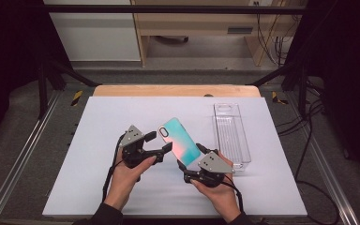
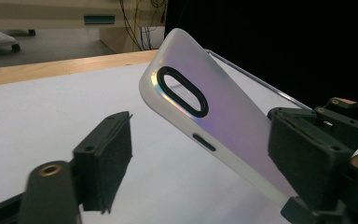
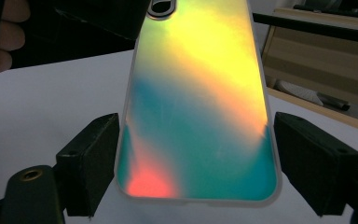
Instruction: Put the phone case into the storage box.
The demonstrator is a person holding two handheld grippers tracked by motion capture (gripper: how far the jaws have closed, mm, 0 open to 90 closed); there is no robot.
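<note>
1 phone case (image 1: 180, 138) lifted off mat (image 1: 98, 140) | R gripper (image 3: 193, 158) clamped on its sides | L gripper (image 2: 200, 158) jaws apart beside it | 1 clear tray (image 1: 231, 136) near mat's R edge

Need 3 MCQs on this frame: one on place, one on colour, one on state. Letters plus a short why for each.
1. Where is the clear tray?
A. on the table's right side, right of the phone case
B. at the table's left edge
C. under the left gripper

2. What rims the camera cutout of the phone case?
A. red
B. black
C. gold

3. What is the state of the left gripper?
A. shut on the case
B. shut on nothing
C. open, jaws apart beside the case

Answers:
1 A: the high view shows the tray beyond the right gripper, right of the case.
2 B: the left gripper view shows a black oval ring.
3 C: in its own view one jaw stands well clear of the case.
</note>
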